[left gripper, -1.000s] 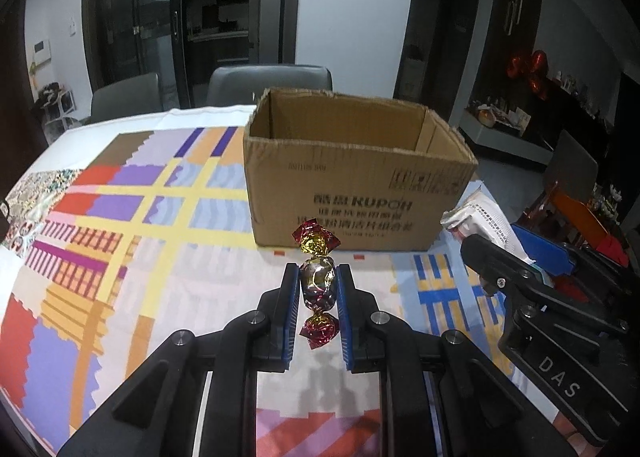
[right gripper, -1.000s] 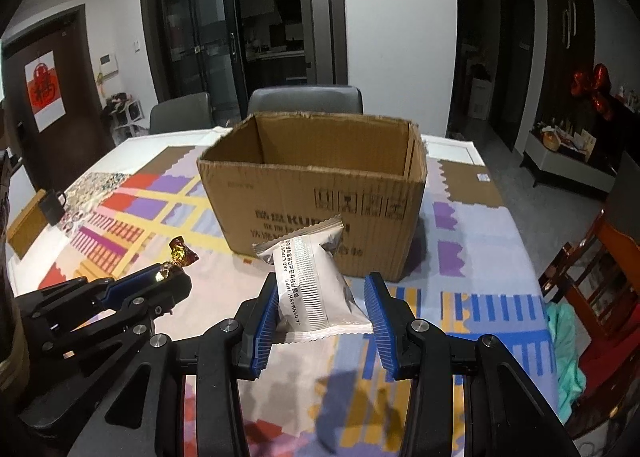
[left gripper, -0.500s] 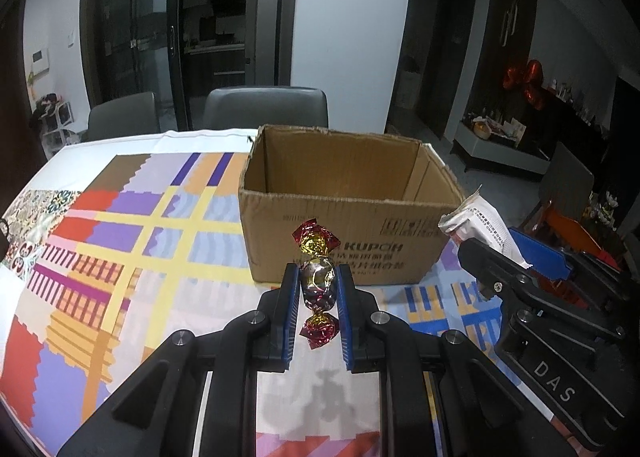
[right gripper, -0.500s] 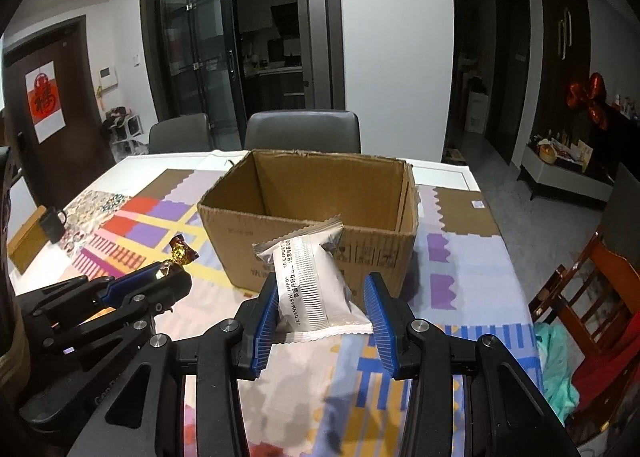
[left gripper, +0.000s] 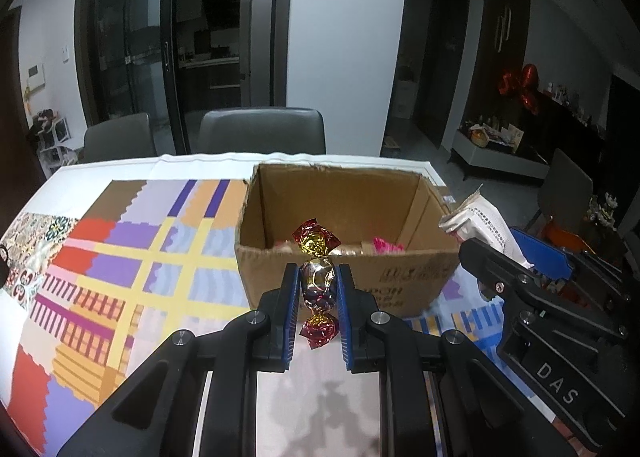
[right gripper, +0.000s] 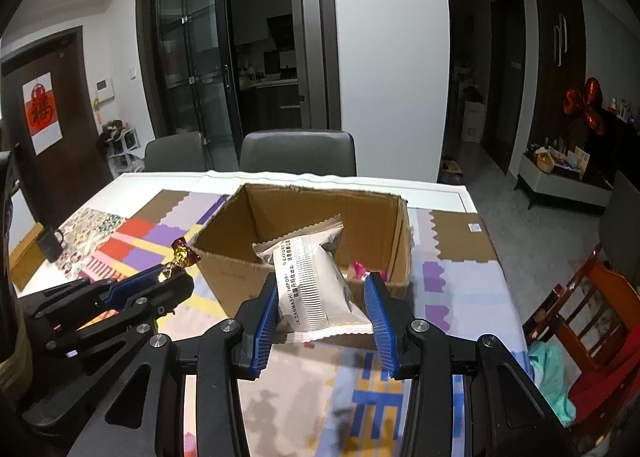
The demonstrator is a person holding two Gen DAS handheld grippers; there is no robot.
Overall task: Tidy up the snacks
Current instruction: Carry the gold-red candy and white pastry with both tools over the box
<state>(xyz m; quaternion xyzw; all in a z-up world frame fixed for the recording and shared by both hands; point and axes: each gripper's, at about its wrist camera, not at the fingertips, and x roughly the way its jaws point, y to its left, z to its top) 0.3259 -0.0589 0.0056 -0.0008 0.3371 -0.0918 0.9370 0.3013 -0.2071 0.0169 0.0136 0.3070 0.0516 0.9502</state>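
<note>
My left gripper [left gripper: 317, 289] is shut on a foil-wrapped candy [left gripper: 318, 281], red and gold, held upright above the table, just short of the near wall of the open cardboard box [left gripper: 348, 277]. My right gripper [right gripper: 324, 297] is shut on a white snack packet [right gripper: 316, 289], also raised just before the box [right gripper: 240, 277]. Pink-wrapped snacks [left gripper: 386, 247] lie inside the box; they also show in the right wrist view [right gripper: 358, 269]. The left gripper with its candy [right gripper: 182, 253] shows at the left of the right wrist view; the right gripper's packet [left gripper: 480, 221] shows at the right of the left wrist view.
A colourful patterned cloth [left gripper: 132, 269] covers the table. A dark mug [right gripper: 50, 245] stands at the table's left edge. Grey chairs [right gripper: 298, 153] stand behind the table. An orange-red wooden chair [right gripper: 592, 321] stands to the right.
Both grippers have risen and moved toward the box with their loads, so the box's inside and the pink snacks in it have come into view.
</note>
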